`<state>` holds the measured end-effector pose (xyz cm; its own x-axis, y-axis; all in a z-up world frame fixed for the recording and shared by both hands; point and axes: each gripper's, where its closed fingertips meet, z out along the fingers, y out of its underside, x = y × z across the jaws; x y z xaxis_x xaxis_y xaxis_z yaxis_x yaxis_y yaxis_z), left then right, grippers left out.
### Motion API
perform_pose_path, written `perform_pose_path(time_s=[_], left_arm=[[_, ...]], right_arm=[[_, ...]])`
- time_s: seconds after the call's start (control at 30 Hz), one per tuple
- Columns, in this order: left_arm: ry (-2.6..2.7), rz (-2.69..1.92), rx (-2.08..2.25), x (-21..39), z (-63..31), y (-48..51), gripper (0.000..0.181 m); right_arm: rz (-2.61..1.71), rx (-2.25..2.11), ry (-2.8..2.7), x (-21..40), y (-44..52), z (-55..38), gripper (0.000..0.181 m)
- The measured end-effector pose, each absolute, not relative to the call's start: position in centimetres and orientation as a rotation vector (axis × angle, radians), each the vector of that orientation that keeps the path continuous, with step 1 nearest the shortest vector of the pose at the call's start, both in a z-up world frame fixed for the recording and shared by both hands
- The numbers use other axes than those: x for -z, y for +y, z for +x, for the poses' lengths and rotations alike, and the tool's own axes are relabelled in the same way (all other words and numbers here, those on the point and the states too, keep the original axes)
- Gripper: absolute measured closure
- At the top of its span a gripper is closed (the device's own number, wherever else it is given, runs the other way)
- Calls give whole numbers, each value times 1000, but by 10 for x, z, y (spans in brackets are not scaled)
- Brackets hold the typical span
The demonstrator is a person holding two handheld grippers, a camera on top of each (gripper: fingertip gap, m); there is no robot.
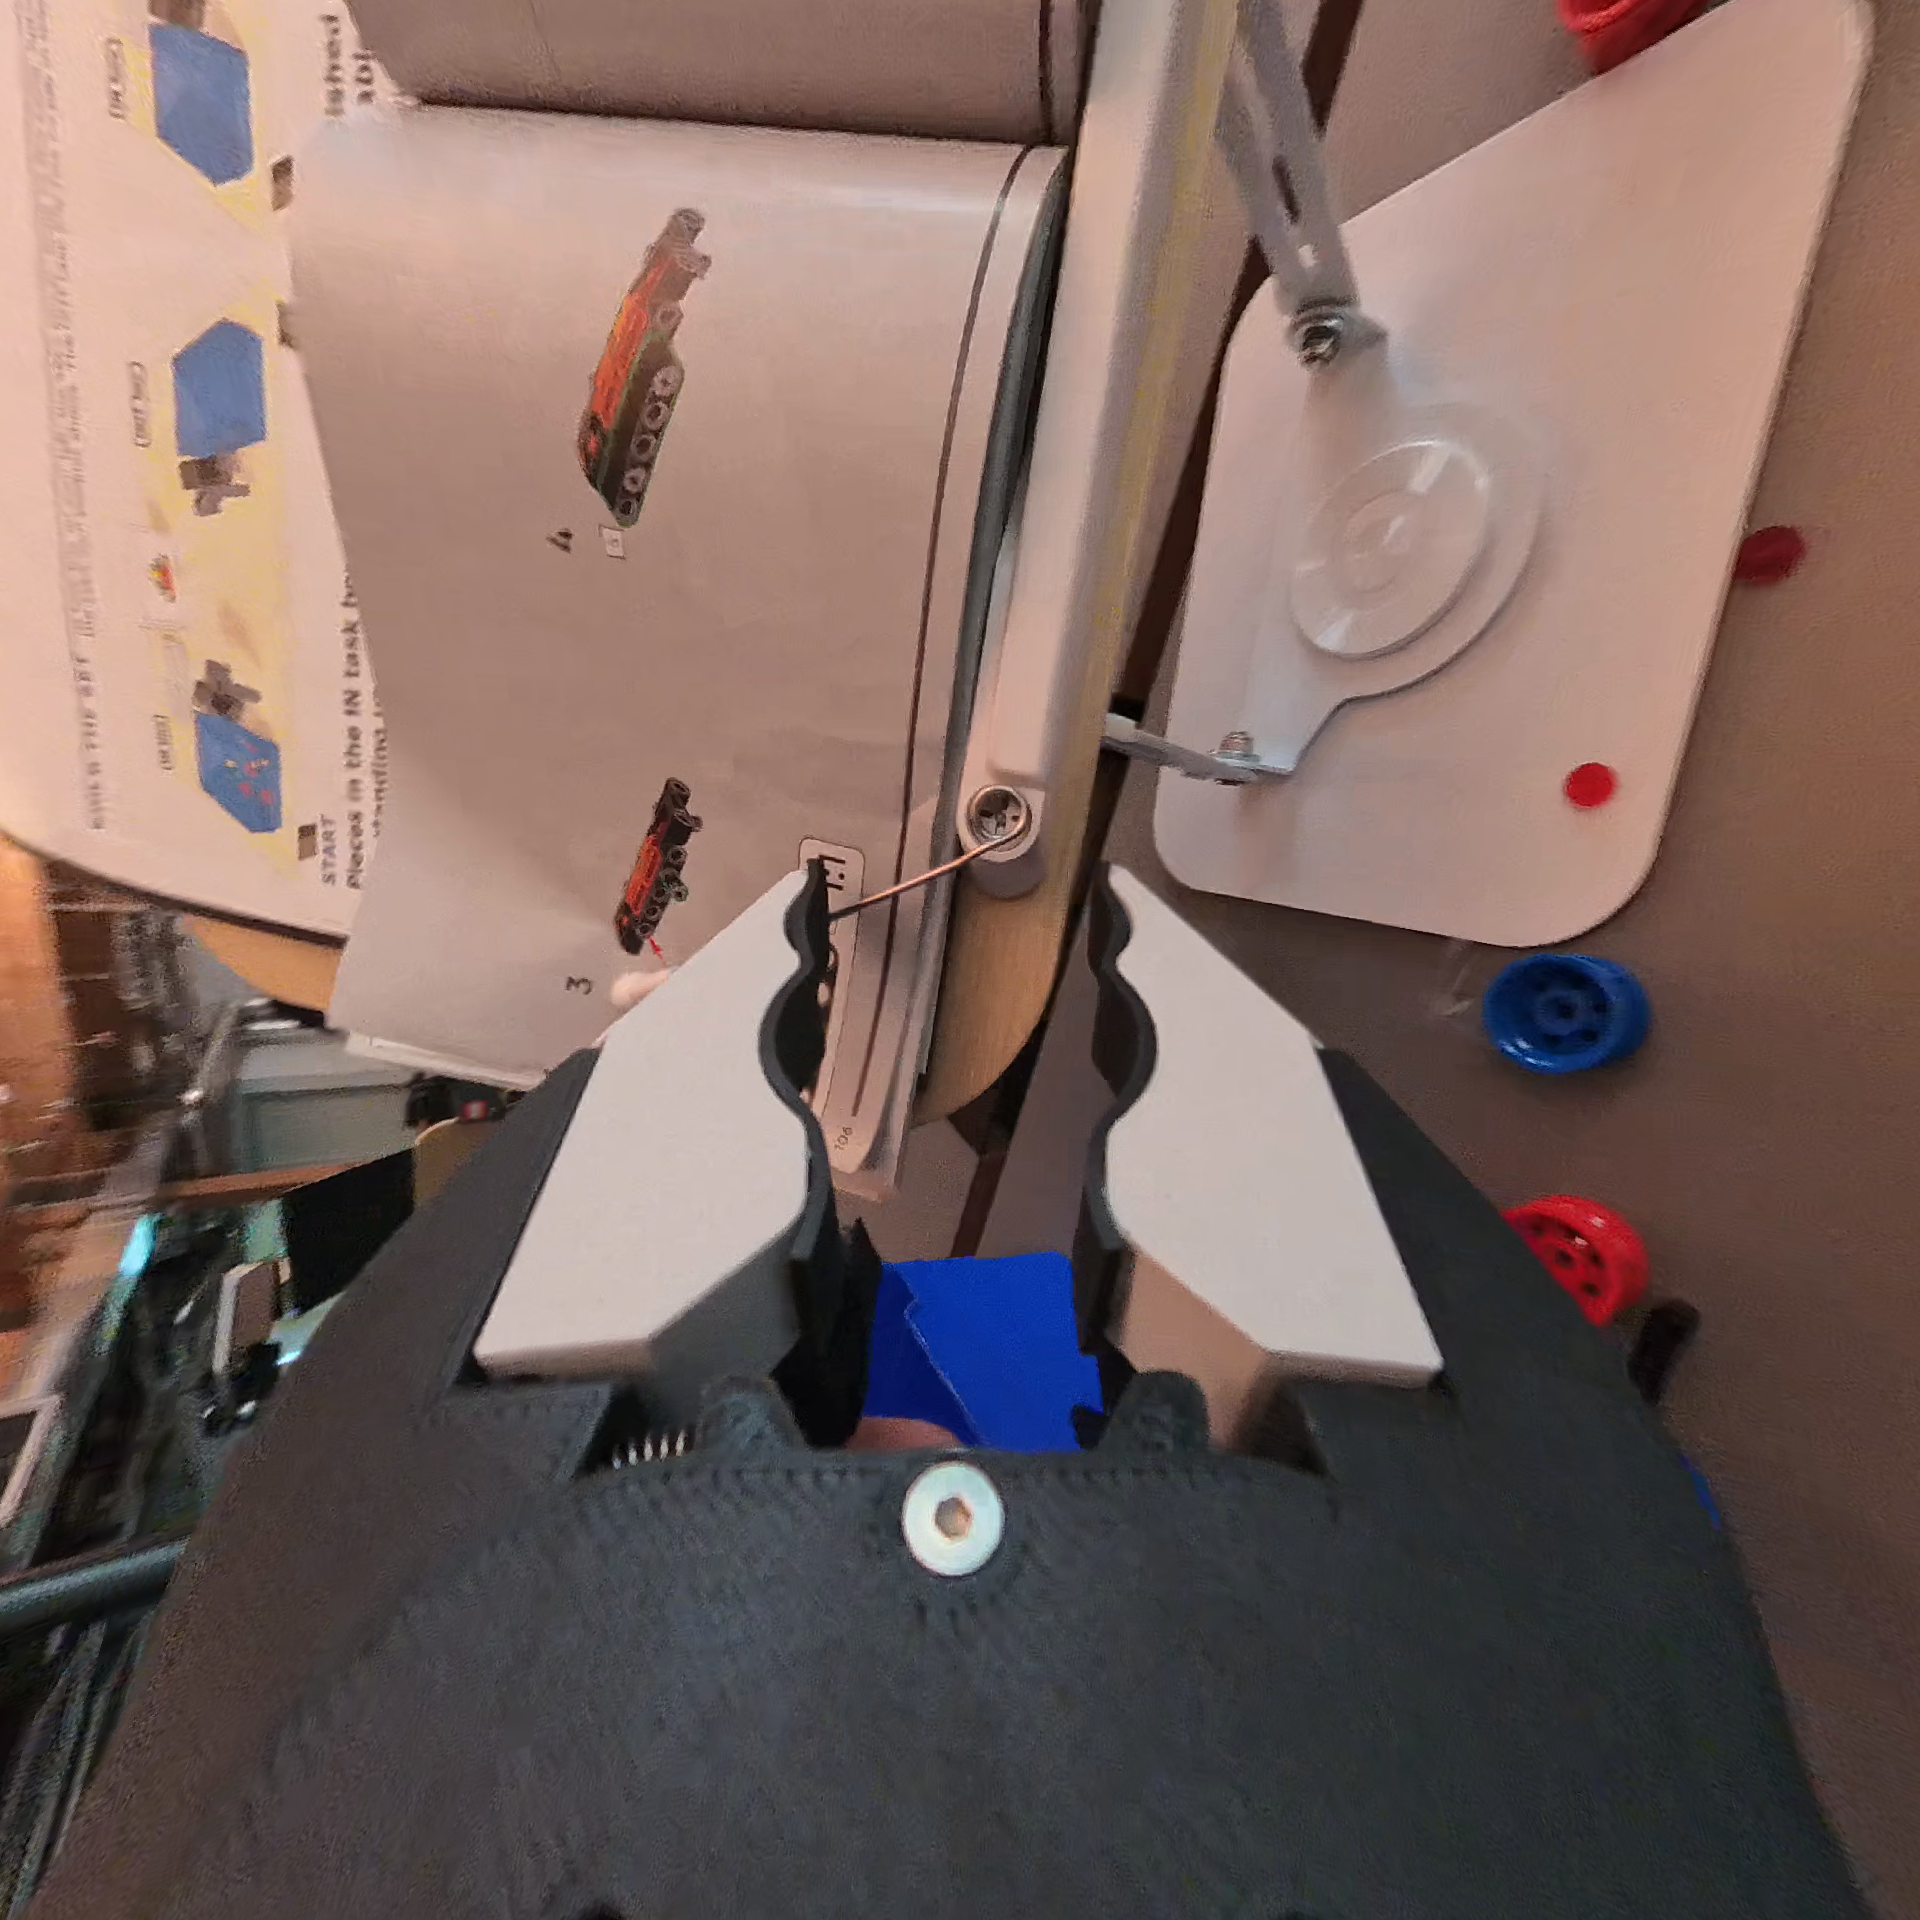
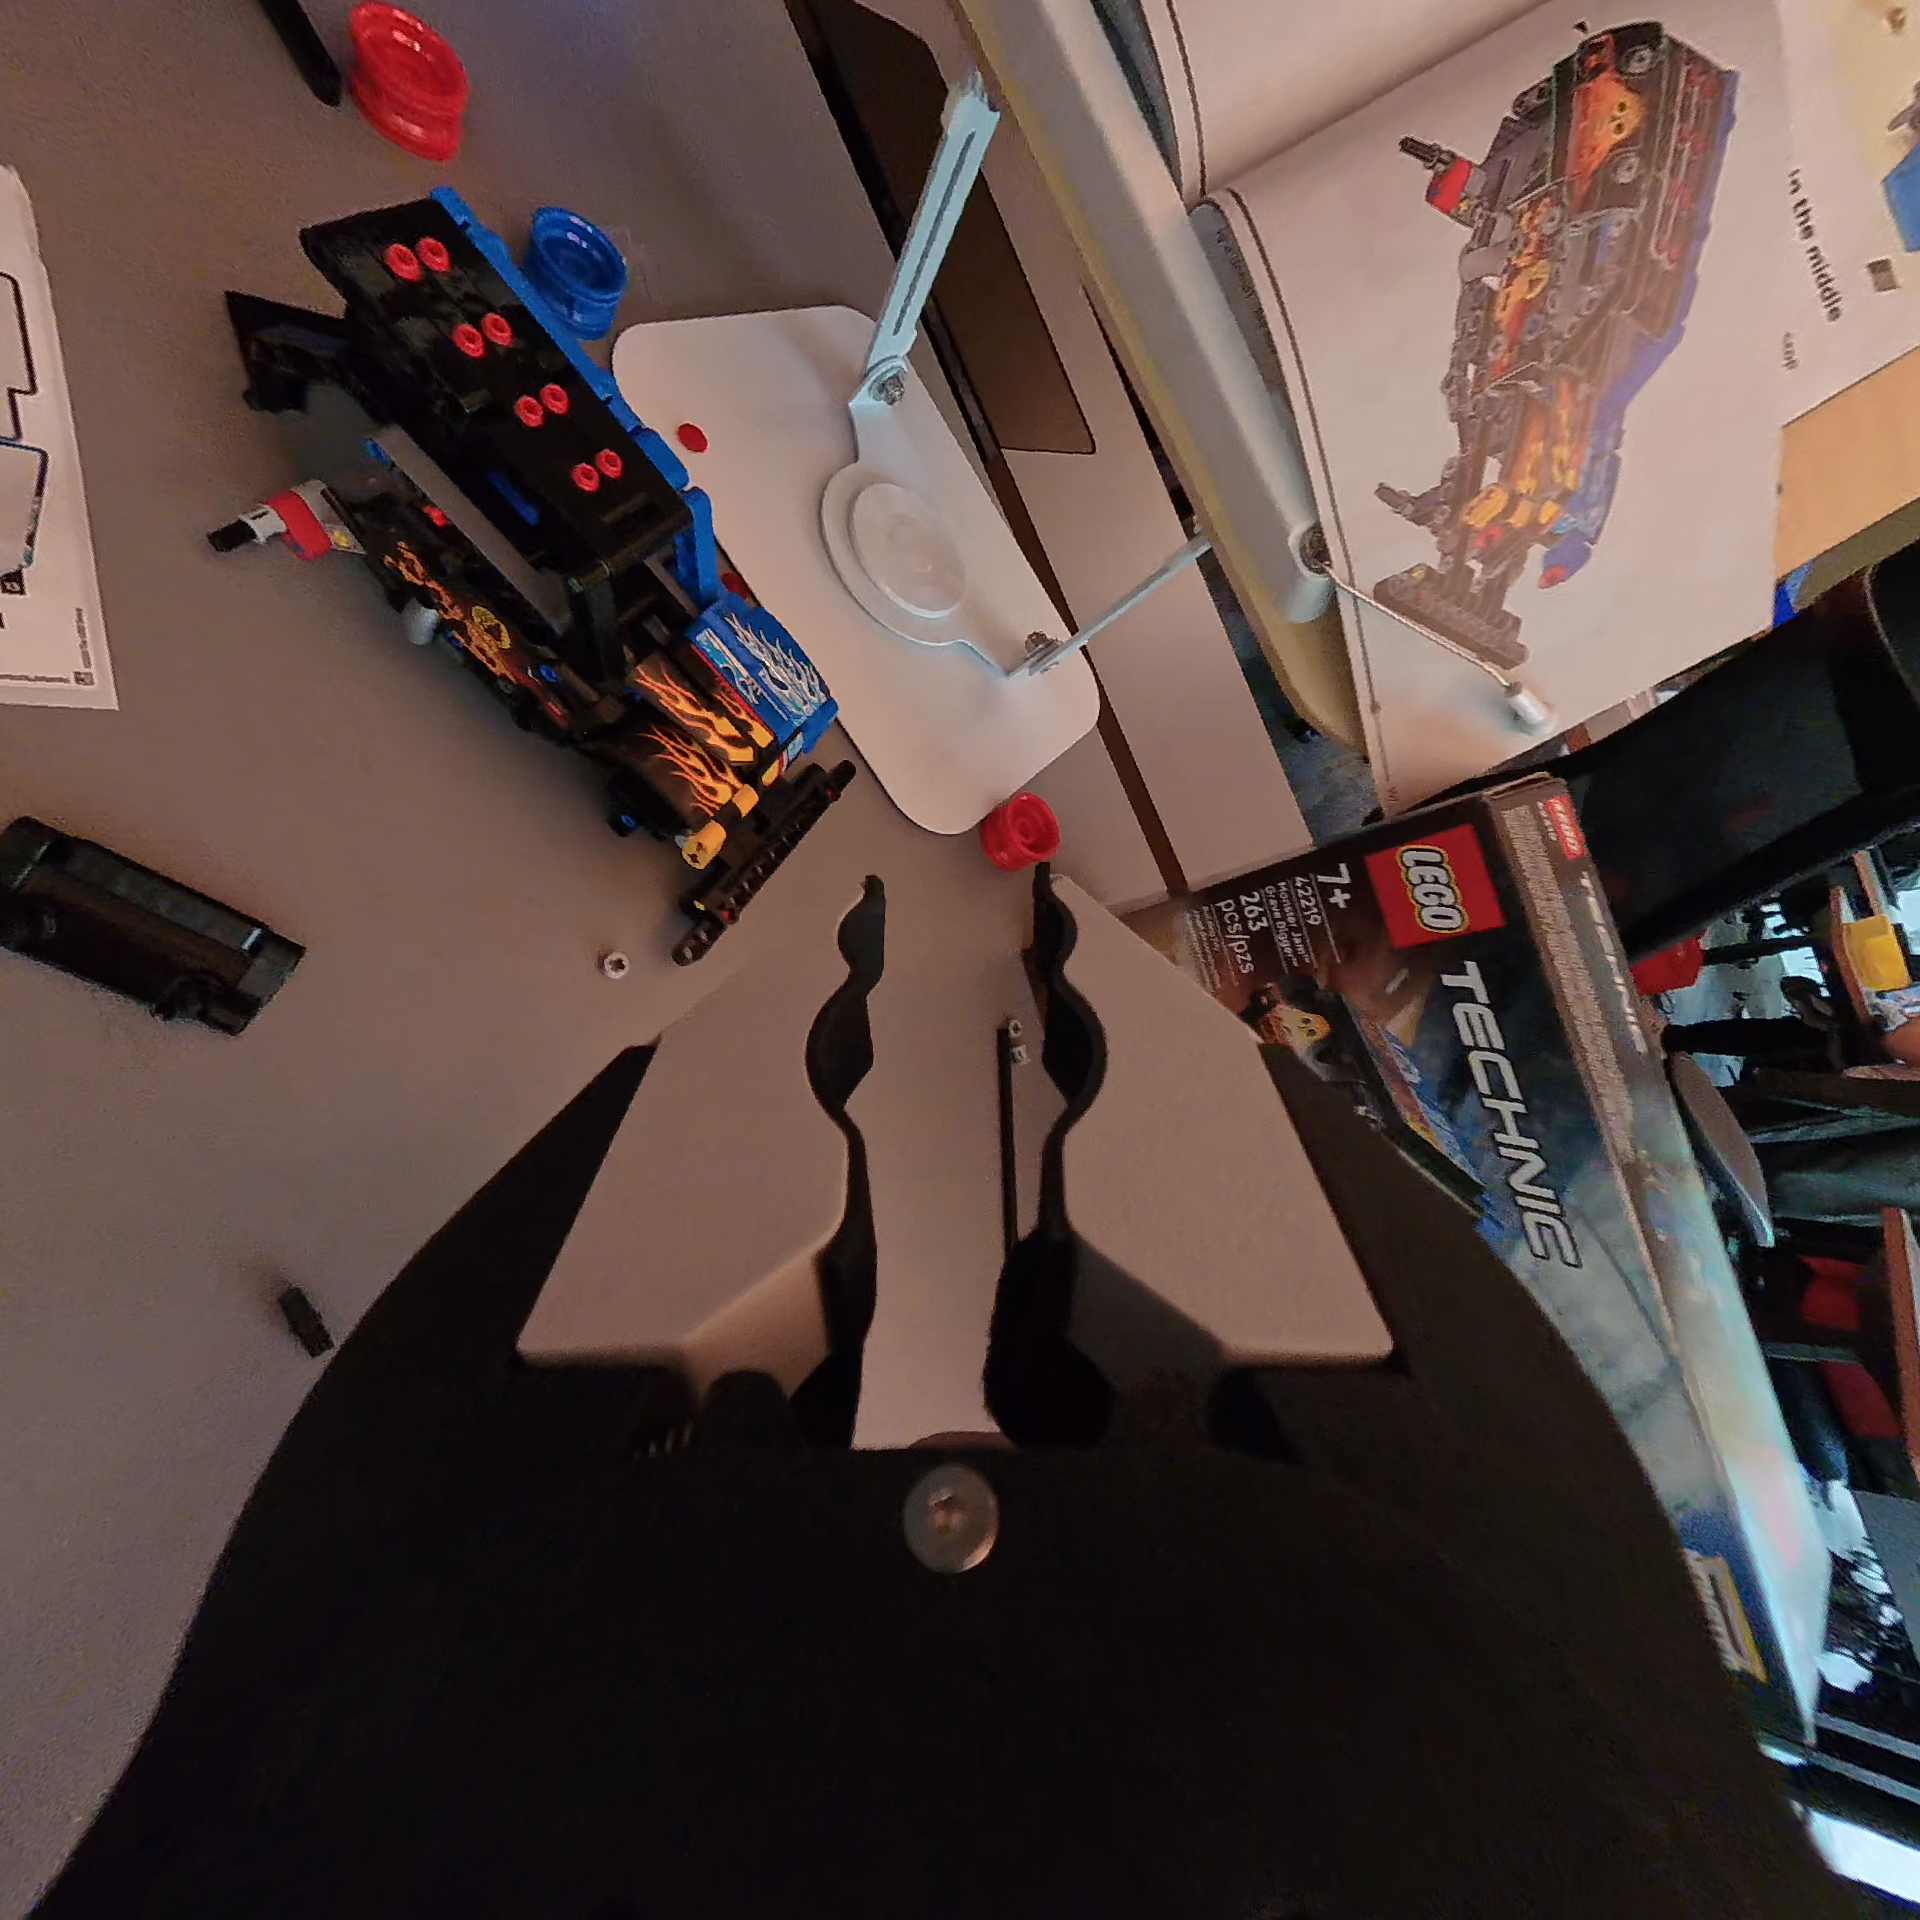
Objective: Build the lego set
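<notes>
Lying ahead-left of the released, empty right gripper (image 2: pixel 956 904), the truck (image 2: pixel 551 540) runs diagonally toward it; left gripper (image 1: pixel 956 904) parted, its blue piece (image 1: pixel 987 1351) apparently ungripped.

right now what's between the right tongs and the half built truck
In the right wrist view, mostly bare grey tabletop separates the right tongs from the half-built truck; only a tiny pale bush piece lies there.

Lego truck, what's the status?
Left gripper open, blue piece deep between fingers. Right gripper open, empty. Half-built truck on table, loose red wheel beside.
</notes>
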<state>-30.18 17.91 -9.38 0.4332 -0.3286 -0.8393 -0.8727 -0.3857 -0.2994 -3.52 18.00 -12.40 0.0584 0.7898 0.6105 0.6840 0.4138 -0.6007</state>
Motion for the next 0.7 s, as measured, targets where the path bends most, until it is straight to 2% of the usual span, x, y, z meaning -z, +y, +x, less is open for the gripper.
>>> perform_pose_path(time_s=[0.1, 0.33, 0.4, 0.43, 0.57, 0.7], left_arm=[[963, -1845, -973, 91, -304, 182, 140], [894, -1804, -983, 91, -305, 181, 139], [855, -1791, -976, 84, -305, 176, 112], [839, -1763, -971, 78, -302, 171, 109], [865, -1770, -799, 75, -278, 140, 122], [951, -1878, -543, 109, -241, 112, 118]], right_arm=[[-1316, -157, -1660, 129, 180, -38, 156], [-1327, -184, -1625, 128, 185, -35, 153], [-1331, -212, -1597, 123, 186, -32, 151], [-1335, -230, -1584, 120, 186, -30, 150], [-1378, -288, -1557, 120, 189, -16, 149], [-1456, -357, -1634, 138, 182, 0, 143]])
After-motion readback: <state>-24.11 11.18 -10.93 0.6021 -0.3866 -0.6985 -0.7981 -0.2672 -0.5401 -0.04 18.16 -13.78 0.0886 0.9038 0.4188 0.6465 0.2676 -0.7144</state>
